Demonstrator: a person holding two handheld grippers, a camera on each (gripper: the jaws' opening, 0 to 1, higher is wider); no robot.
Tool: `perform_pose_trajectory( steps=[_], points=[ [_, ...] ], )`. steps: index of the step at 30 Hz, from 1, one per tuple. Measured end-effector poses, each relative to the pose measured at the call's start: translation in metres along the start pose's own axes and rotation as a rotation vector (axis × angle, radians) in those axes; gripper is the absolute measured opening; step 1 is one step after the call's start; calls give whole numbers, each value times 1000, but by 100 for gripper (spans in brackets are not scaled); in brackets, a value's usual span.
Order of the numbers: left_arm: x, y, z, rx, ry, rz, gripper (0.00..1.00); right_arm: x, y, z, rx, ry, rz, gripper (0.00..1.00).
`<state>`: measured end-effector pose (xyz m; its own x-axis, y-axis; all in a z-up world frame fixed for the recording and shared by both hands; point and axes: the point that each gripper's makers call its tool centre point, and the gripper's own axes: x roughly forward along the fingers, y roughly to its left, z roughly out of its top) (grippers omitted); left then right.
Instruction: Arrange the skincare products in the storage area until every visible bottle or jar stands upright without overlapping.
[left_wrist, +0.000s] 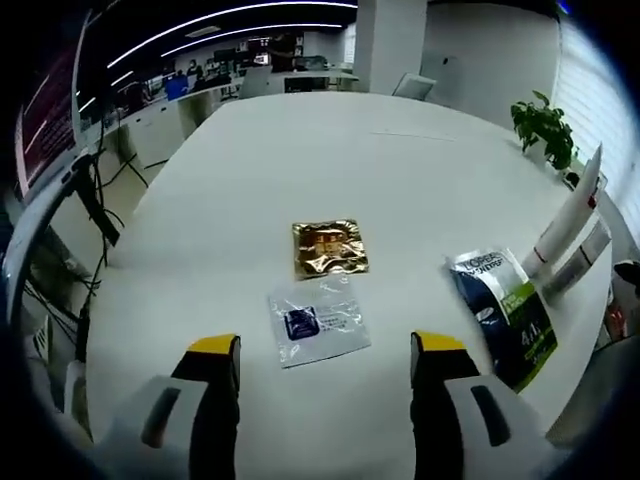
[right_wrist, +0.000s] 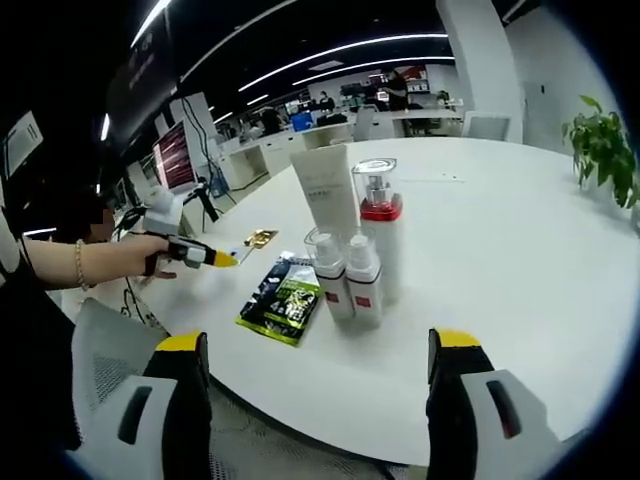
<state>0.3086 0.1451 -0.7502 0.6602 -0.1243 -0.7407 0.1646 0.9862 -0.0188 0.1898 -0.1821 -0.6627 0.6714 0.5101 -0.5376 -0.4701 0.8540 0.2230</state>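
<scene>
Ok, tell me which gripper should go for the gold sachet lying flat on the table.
Left, probably. The left gripper hangs open just short of the clear sachet and gold sachet. The right gripper faces the upright bottles, with the gold sachet beyond the dark pouch.

In your right gripper view, four containers stand upright in a tight cluster on the table (right_wrist: 520, 260): a tube (right_wrist: 326, 188) at the back left, a pump bottle (right_wrist: 380, 235) beside it, and two small bottles (right_wrist: 345, 275) in front. A pouch (right_wrist: 283, 298) lies flat just left of them. In your left gripper view, a foil sachet (left_wrist: 328, 247) lies behind a flat packet (left_wrist: 316, 320), possibly touching it.
</scene>
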Motion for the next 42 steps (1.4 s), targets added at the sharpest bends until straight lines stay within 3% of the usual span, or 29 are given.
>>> perform_pose_trajectory(
  steps=[12,20,33,37,42],
  points=[
    [10,7,3,27,5,39,57,0,-4,-1,9,3,-19,90],
    [22,12,-5,25,27,48,54,0,-7,-1,14,4,-26,89],
    [23,13,0,36,-2,37,55,1,-8,-2,16,2,-31,89],
    [22,8,1,52,-15,22,42,1,-8,-3,14,6,-30,89],
    [17,5,1,58,-24,16,40,2,-7,-3,6,8,-29,89]
  ],
)
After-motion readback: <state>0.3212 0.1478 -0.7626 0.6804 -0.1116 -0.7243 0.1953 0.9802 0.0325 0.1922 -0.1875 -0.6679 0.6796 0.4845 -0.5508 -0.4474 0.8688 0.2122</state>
